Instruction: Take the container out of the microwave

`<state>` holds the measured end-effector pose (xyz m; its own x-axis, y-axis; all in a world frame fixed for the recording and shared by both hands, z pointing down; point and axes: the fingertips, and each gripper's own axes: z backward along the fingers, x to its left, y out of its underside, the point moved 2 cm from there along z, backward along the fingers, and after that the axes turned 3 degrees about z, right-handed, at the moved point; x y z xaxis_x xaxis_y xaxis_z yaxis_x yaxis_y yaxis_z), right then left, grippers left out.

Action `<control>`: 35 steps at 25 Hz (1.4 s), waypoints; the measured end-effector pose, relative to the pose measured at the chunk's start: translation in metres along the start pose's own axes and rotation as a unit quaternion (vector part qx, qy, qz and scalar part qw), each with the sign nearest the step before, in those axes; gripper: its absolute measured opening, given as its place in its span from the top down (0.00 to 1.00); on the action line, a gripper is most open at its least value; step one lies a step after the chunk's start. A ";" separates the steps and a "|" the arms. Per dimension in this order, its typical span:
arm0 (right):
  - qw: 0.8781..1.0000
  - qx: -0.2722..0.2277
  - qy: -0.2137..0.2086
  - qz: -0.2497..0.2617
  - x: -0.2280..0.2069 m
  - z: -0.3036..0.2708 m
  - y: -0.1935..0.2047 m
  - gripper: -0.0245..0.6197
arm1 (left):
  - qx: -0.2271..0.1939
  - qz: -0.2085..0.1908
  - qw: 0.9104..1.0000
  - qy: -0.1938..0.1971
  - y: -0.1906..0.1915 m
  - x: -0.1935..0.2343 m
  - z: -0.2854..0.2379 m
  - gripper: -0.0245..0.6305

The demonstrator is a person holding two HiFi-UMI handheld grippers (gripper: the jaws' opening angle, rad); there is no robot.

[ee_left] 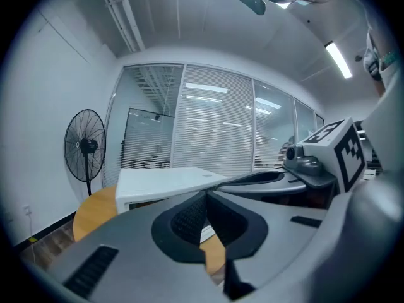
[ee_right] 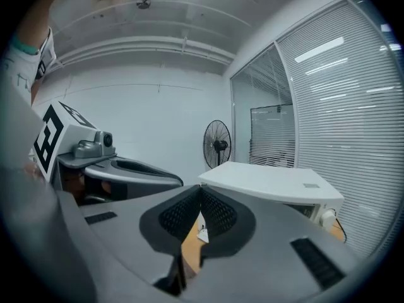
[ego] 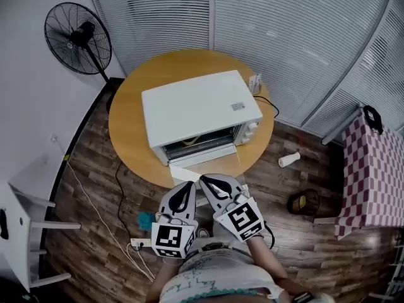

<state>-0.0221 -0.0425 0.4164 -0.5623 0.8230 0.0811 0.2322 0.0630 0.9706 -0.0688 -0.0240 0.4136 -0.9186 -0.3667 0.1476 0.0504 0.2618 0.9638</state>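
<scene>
Wood flooring (ego: 95,232) runs under a round worktop (ego: 129,128), and the white microwave (ego: 196,109) sits on it just ahead of both tools. Its door (ego: 205,167) hangs open toward them, flat above the worktop's near edge. Inside the dim cavity beyond the tips, a pale brown shape is probably the container (ego: 188,144). None of the views shows its outline or rim clearly.

The left tool (ego: 187,185) and right tool (ego: 205,180) sit side by side with their tips just short of the door's near edge. Each has its jaws pressed together with nothing between them.

The step in hand looks like the reach into the cavity. To do it well, the jaws must part before the tips cross the door, since shut pads can only push the container deeper. The entry should stay low and nearly level, passing over the door without leaning on it and under the cavity's top lip. One tool may do better taking a side wall or rim while the other waits outside to support the base. The container should come straight back toward the person.
</scene>
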 end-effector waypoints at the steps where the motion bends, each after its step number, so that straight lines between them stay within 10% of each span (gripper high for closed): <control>1: 1.000 -0.001 -0.005 0.001 -0.004 -0.004 -0.001 0.97 | 0.000 0.001 1.000 -0.004 -0.002 0.003 -0.004 0.94; 35: 0.993 -0.012 -0.118 0.023 -0.113 -0.047 0.008 0.97 | -0.013 0.023 0.993 -0.116 -0.023 0.010 -0.109 0.94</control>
<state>0.0056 -0.1617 0.4254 -0.3492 0.9342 0.0734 0.2332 0.0108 0.9724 -0.0363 -0.1313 0.4176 -0.9804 -0.1393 0.1396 0.1019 0.2484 0.9633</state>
